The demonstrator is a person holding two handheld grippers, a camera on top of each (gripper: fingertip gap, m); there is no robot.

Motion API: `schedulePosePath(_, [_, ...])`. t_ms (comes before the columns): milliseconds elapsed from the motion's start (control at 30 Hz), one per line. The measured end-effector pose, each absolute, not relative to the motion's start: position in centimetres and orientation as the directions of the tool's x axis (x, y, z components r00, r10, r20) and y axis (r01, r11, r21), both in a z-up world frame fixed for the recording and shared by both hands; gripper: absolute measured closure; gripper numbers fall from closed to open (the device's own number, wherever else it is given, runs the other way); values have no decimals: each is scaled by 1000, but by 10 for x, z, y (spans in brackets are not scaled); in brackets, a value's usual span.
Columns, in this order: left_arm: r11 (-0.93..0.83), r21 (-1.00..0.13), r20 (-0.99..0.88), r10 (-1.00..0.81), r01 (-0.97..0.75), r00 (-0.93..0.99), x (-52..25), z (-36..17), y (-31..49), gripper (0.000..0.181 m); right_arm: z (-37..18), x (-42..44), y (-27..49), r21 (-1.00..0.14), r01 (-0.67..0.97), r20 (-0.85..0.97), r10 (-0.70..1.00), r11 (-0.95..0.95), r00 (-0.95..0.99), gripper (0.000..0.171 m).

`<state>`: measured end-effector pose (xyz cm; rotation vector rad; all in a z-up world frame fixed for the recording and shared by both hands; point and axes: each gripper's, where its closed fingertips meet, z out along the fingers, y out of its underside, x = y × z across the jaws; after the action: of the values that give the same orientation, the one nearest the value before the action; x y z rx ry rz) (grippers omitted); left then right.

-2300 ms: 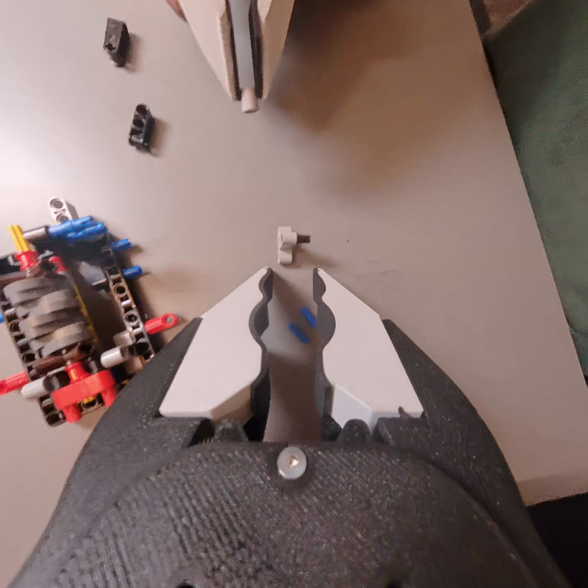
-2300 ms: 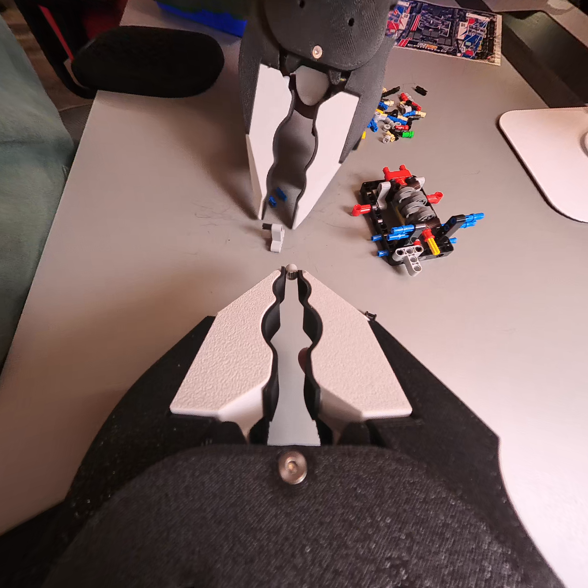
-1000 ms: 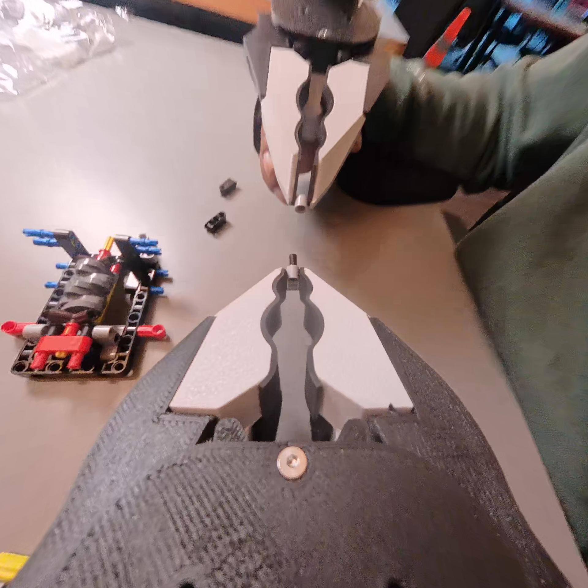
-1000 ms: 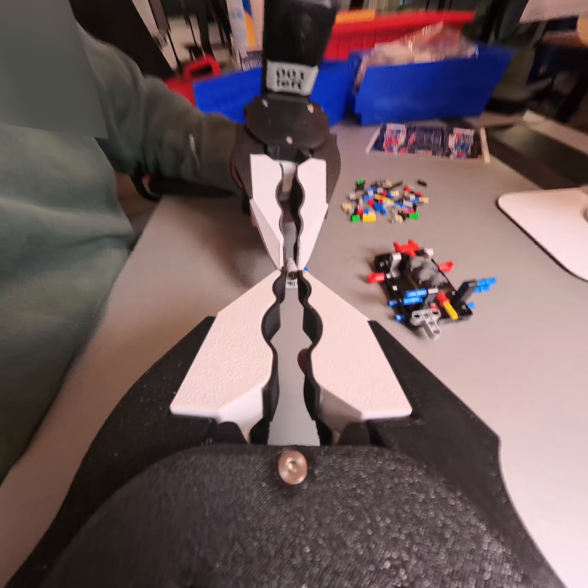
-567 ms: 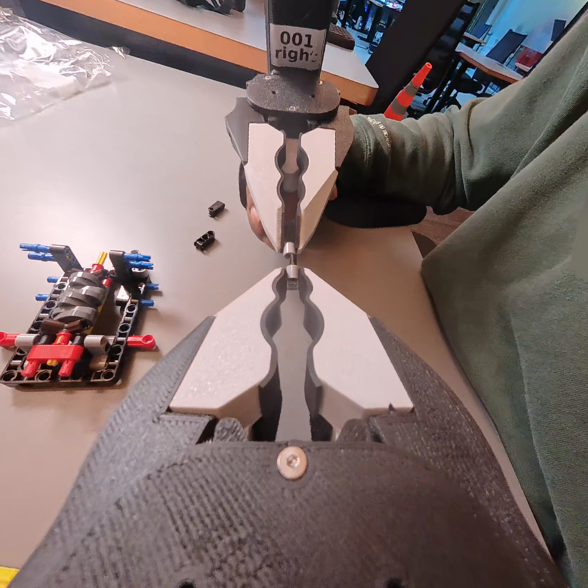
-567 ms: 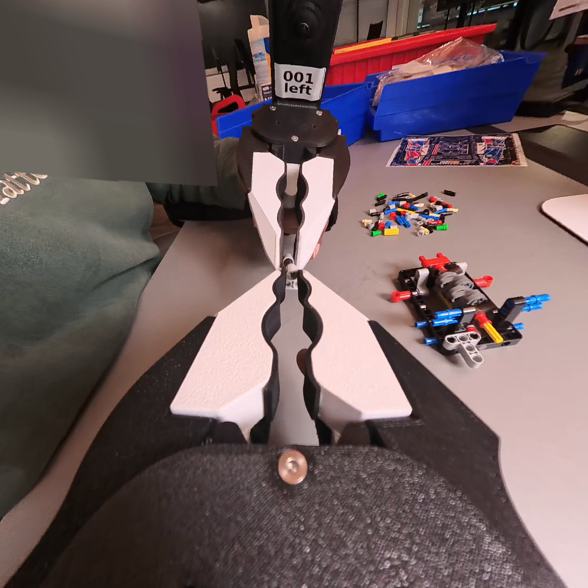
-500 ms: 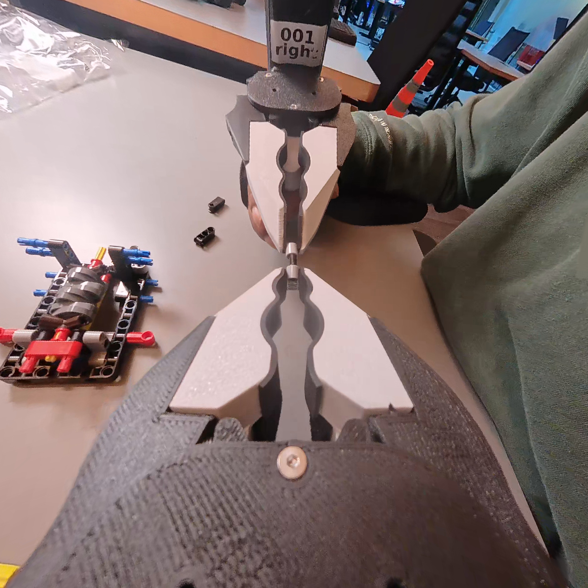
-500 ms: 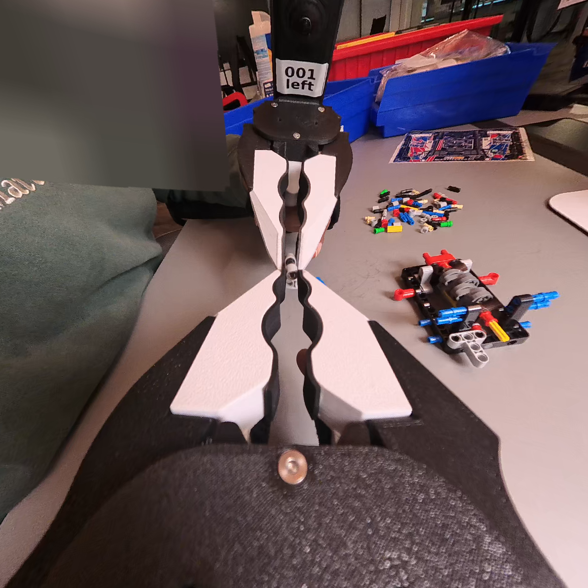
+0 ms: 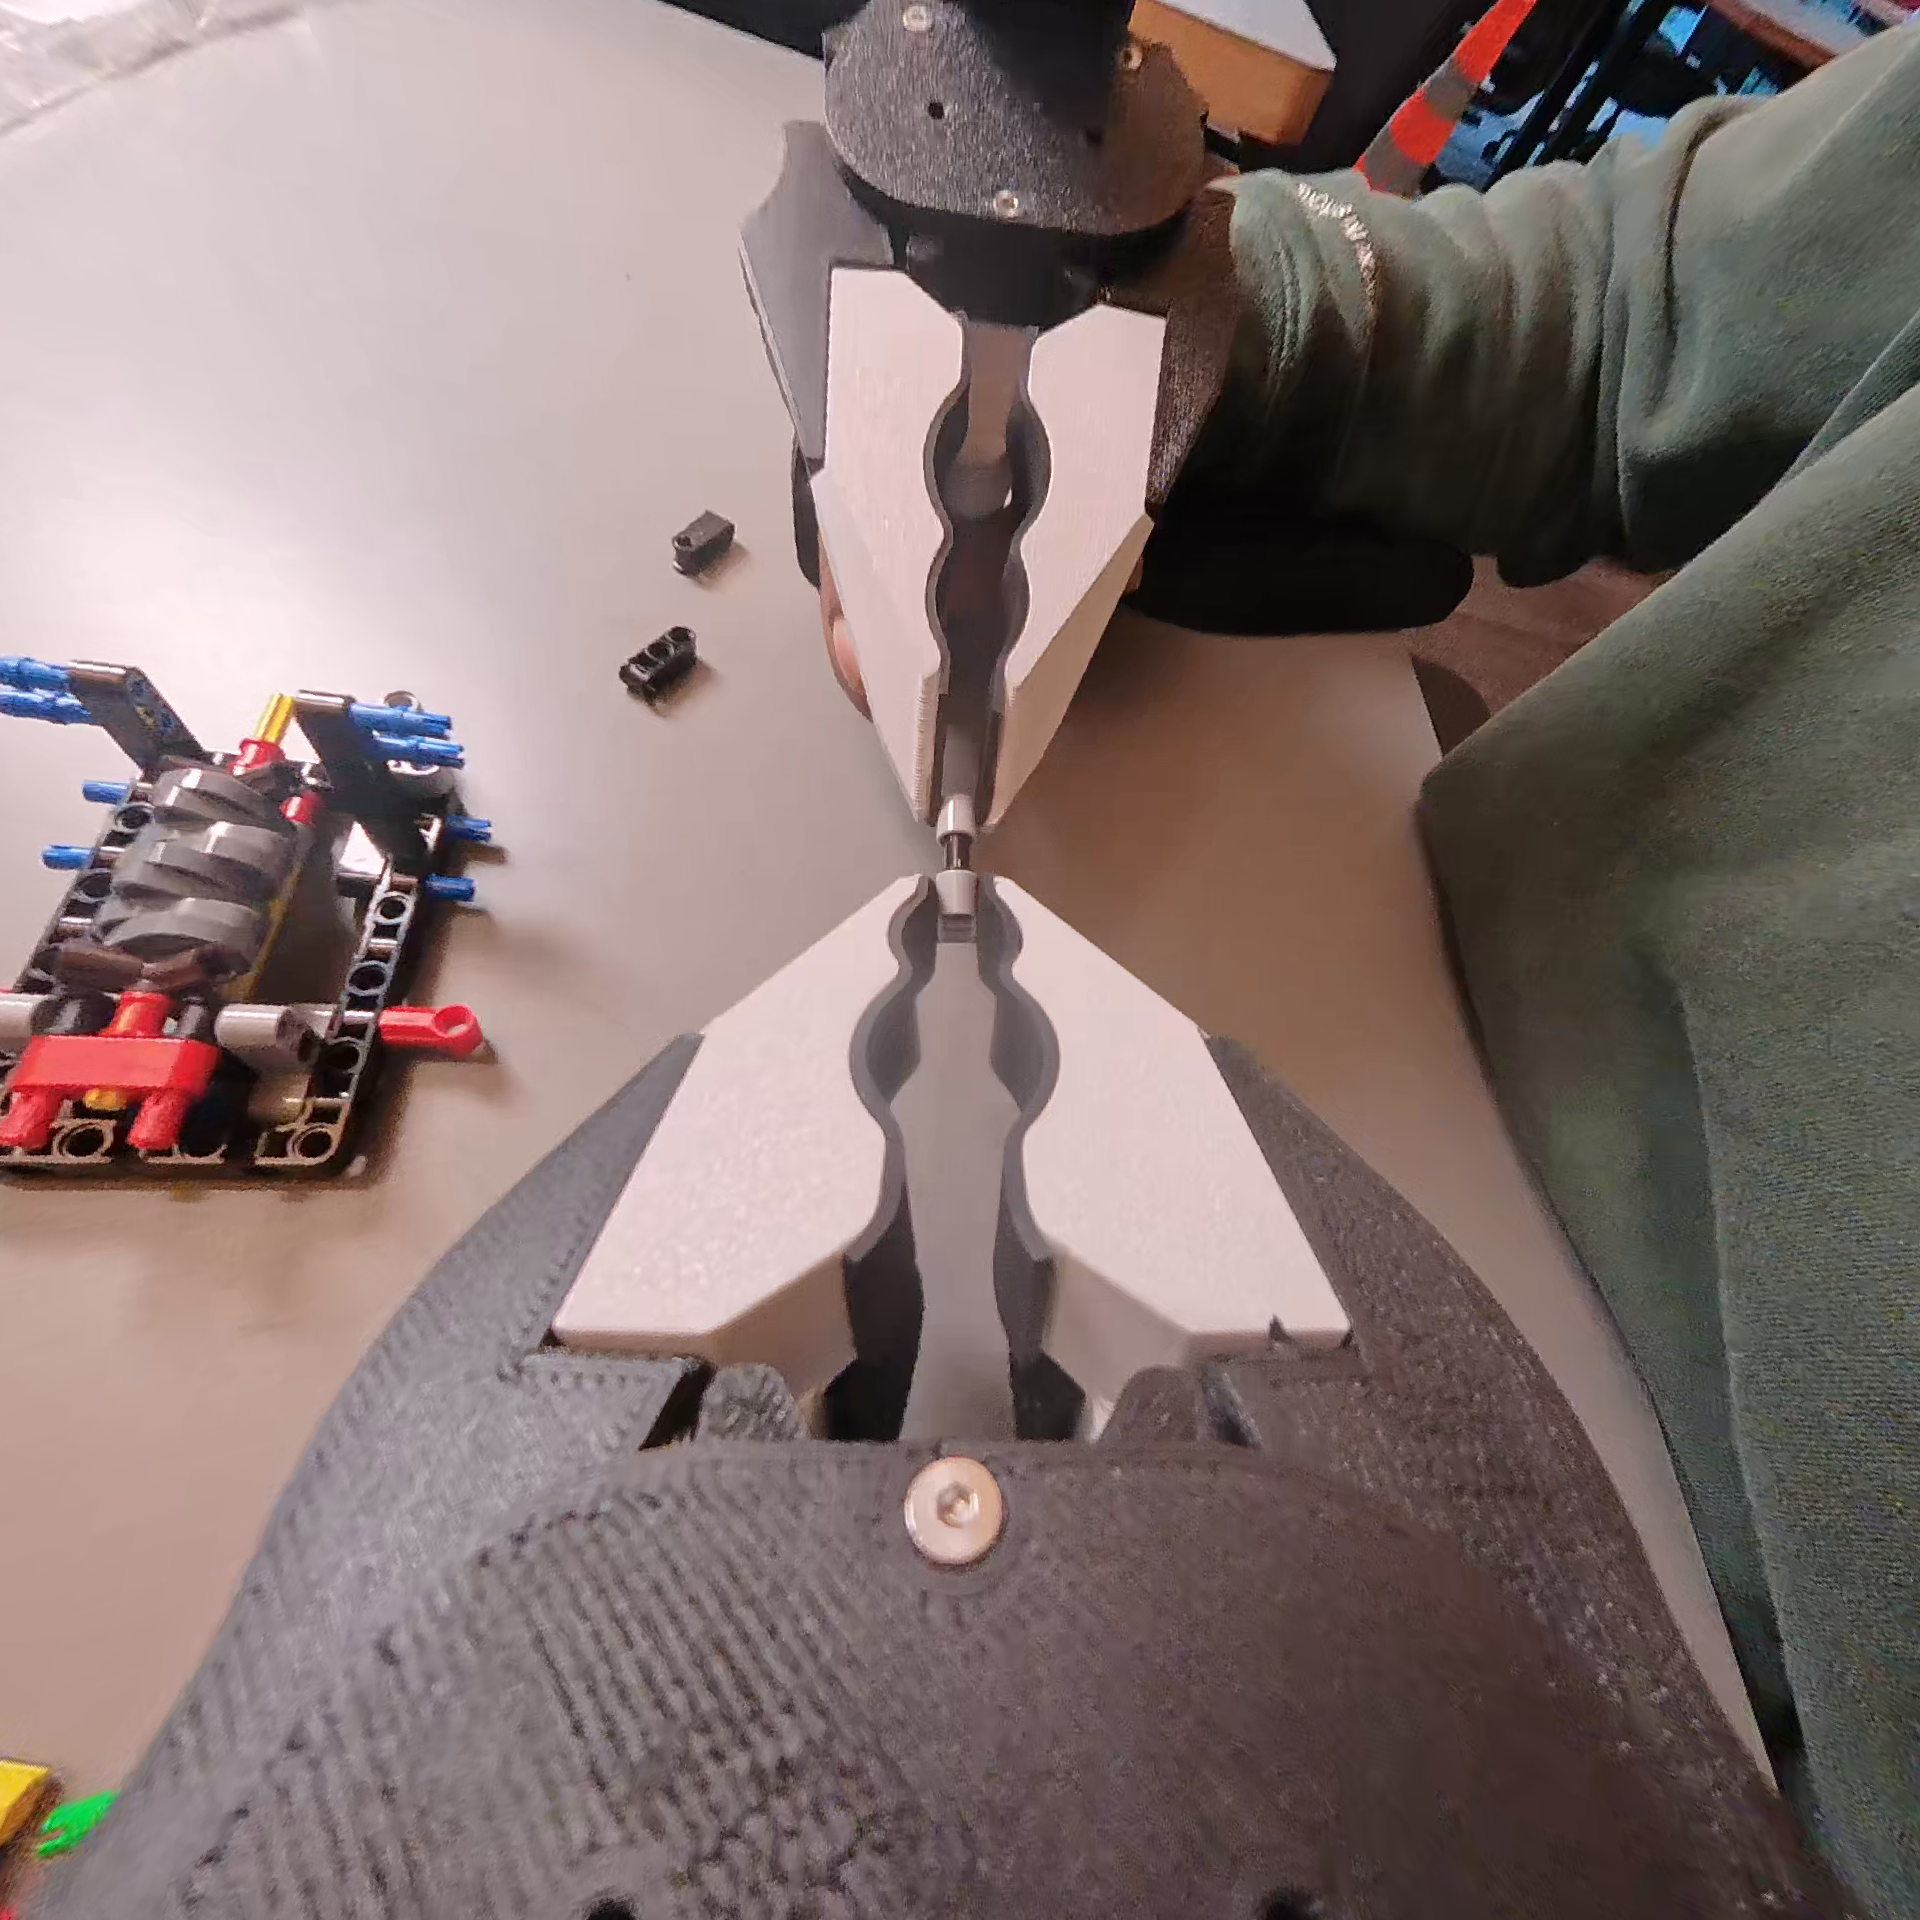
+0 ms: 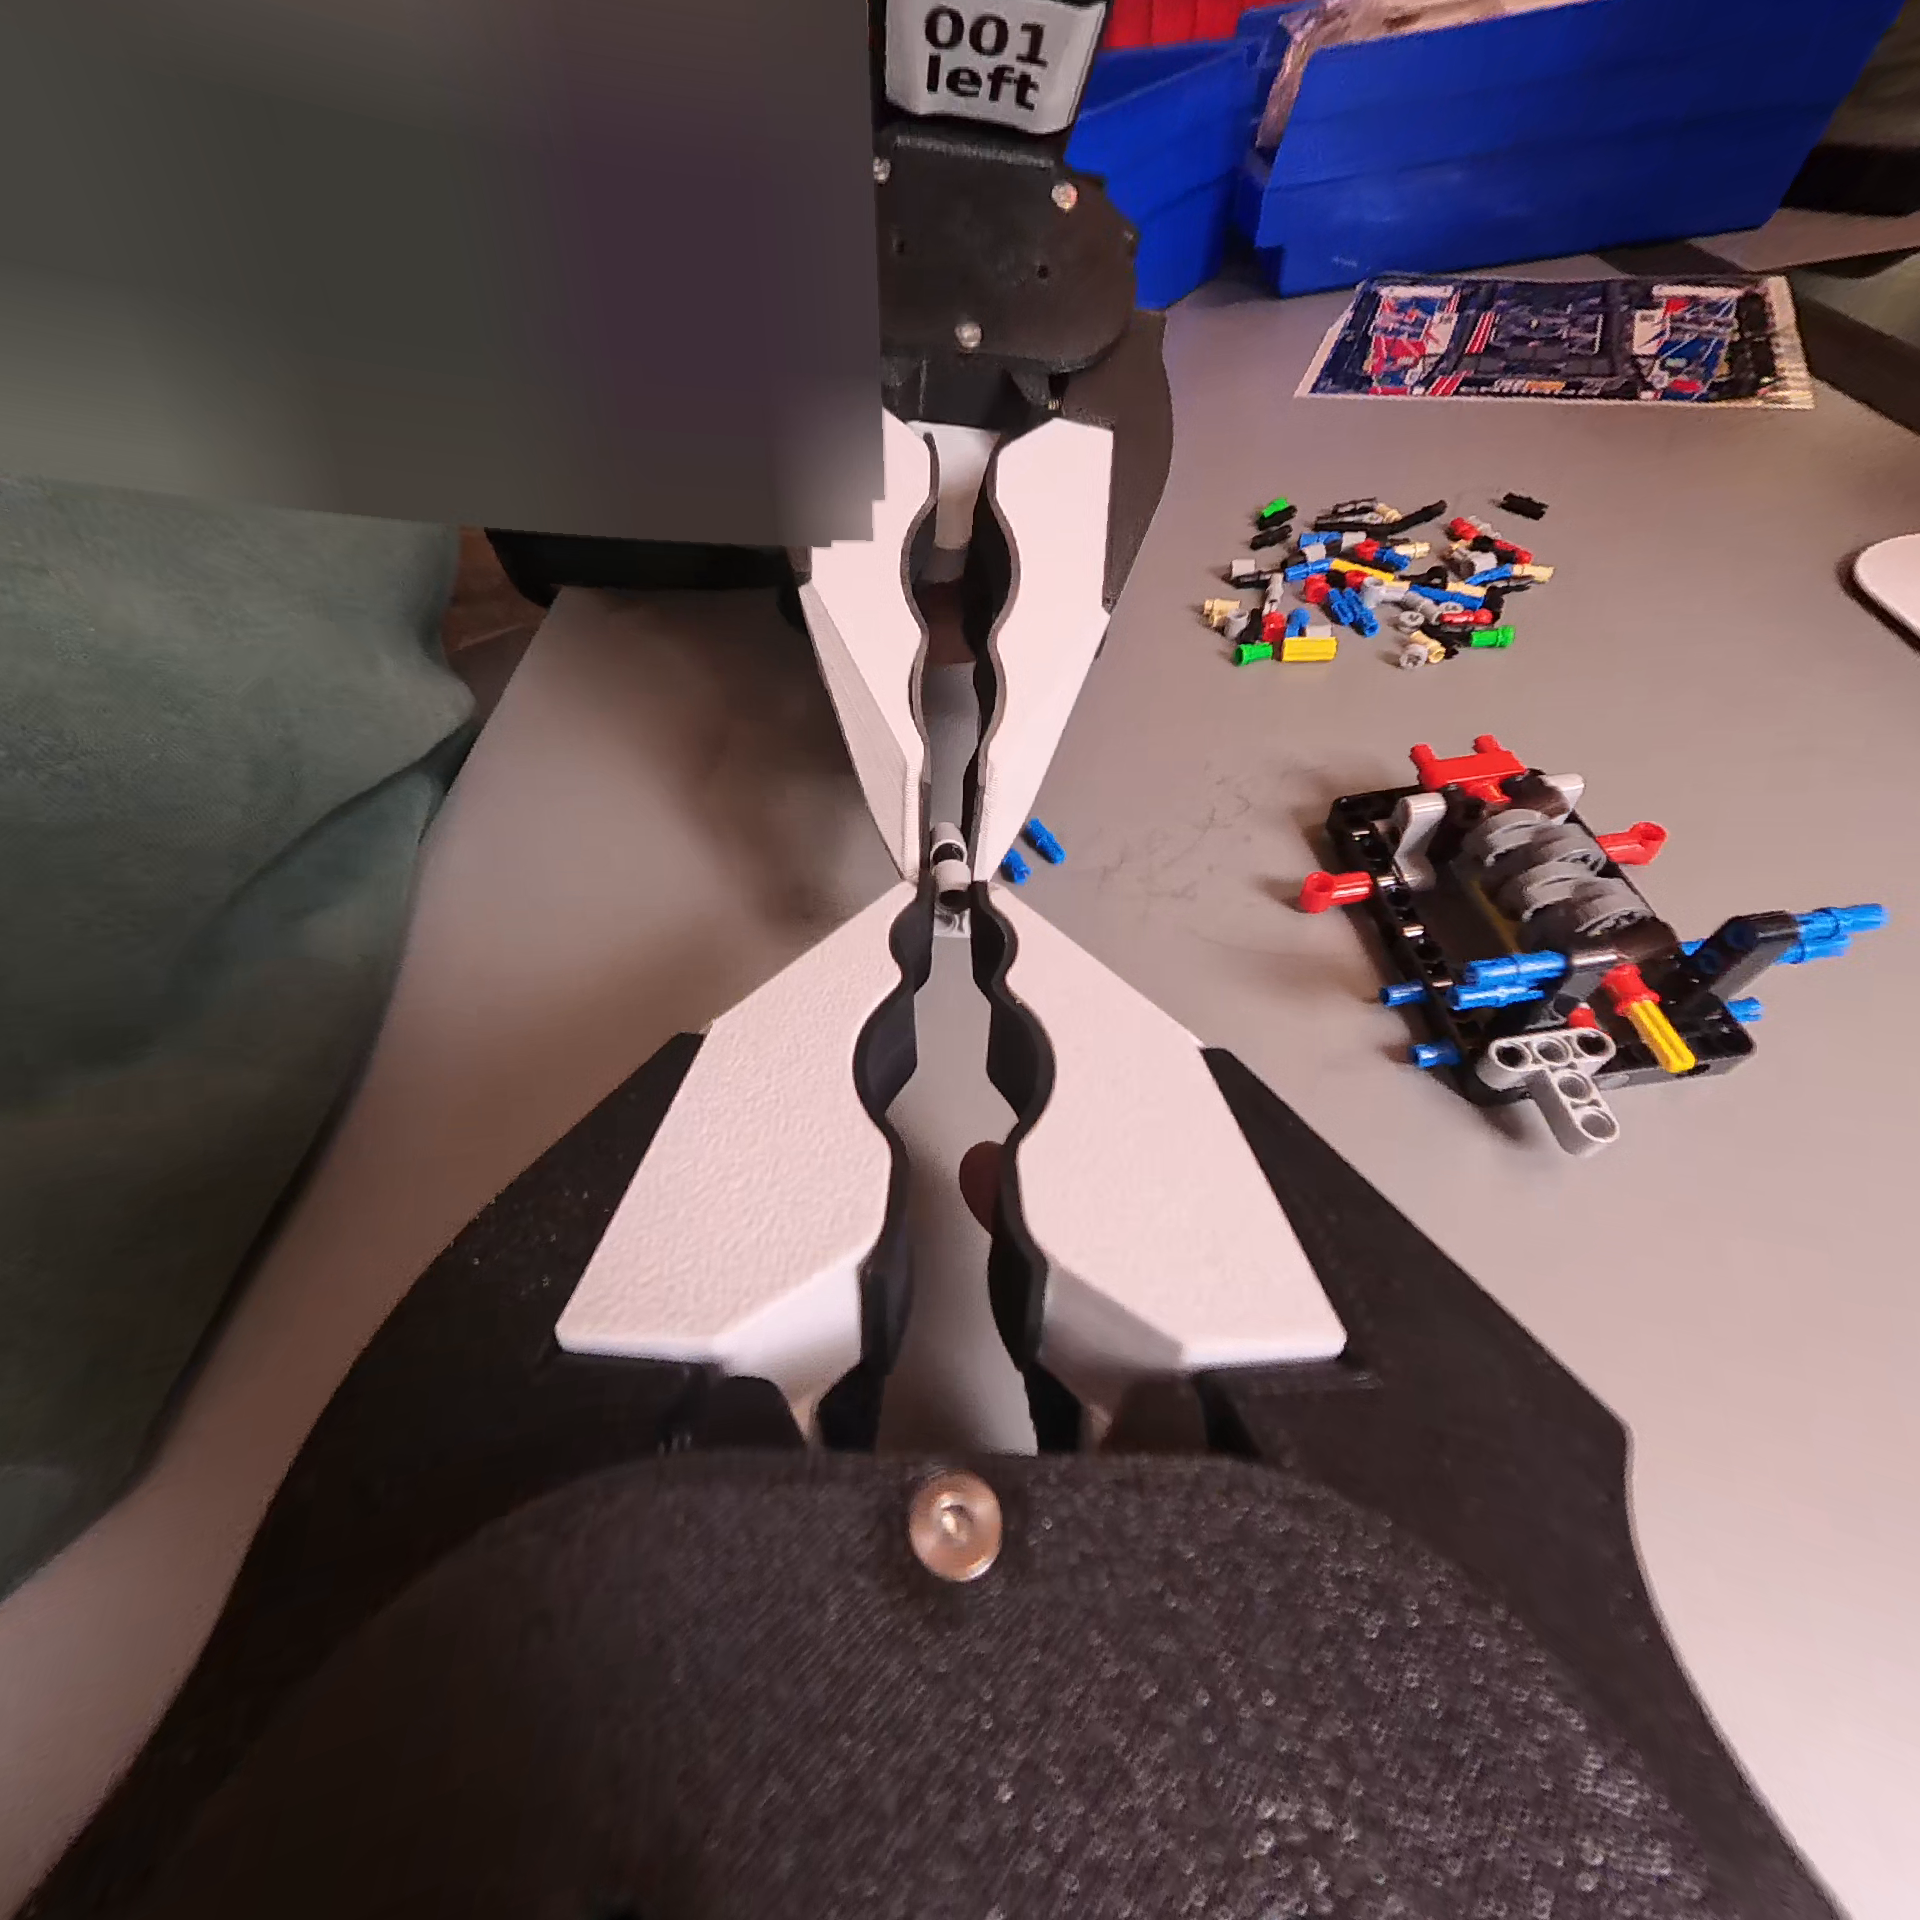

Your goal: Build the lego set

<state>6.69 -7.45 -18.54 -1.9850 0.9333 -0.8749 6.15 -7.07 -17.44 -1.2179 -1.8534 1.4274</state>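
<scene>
the left hand-held gripper (image 9: 956, 902) is clamped on a small grey bush (image 9: 956, 894) at its fingertips, and the right hand-held gripper (image 9: 958, 821) faces it tip to tip, closed on a second grey bush (image 9: 955, 817). a thin dark axle (image 9: 954, 854) bridges the short gap between the 2 bushes, above the grey tabletop (image 9: 436, 312). from the right wrist view the same meeting shows: the right hand-held gripper (image 10: 950, 906) pinches its grey piece (image 10: 950, 900) directly against the piece (image 10: 947, 847) in the left hand-held gripper (image 10: 948, 844). the half-built lego frame (image 10: 1538, 935), black with grey gears, red parts and blue pins, lies flat on the tabletop well to one side of the joined tips. beyond the frame sits a heap of loose pieces (image 10: 1371, 582), and beyond that a printed instruction sheet (image 10: 1548, 338) and blue bins (image 10: 1507, 135). 2 small black connectors (image 9: 686, 597) lie between the frame and the right hand-held gripper. a green sleeve (image 9: 1558, 343) reaches behind the right hand-held gripper.
</scene>
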Motion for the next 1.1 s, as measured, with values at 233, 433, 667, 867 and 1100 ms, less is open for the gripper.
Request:
schedulePosePath(233, [-476, -793, 256, -827, -381, 501, 68, -201, -80, 176, -190, 63, -76, -899, 422, -110, 869, 120, -482, 166])
schedulePosePath(433, [-501, -756, 272, -826, -420, 494, 70, -211, -84, 176, -201, 65, -81, -865, 466, -80, 865, 186, -495, 167])
schedulePosePath(667, [-521, -726, 289, -823, -449, 488, 73, -218, -87, 176, -209, 66, -84, -834, 494, -48, 860, 246, -508, 167])
schedulePosePath(867, [-504, -705, 281, -844, -499, 457, 78, -218, -92, 176, -209, 71, -89, -791, 498, 23, 830, 356, -557, 167])
schedulePosePath(1100, [-478, -657, 236, -865, -583, 443, 82, -219, -92, 176, -209, 75, -90, -701, 506, 148, 796, 503, -587, 167])
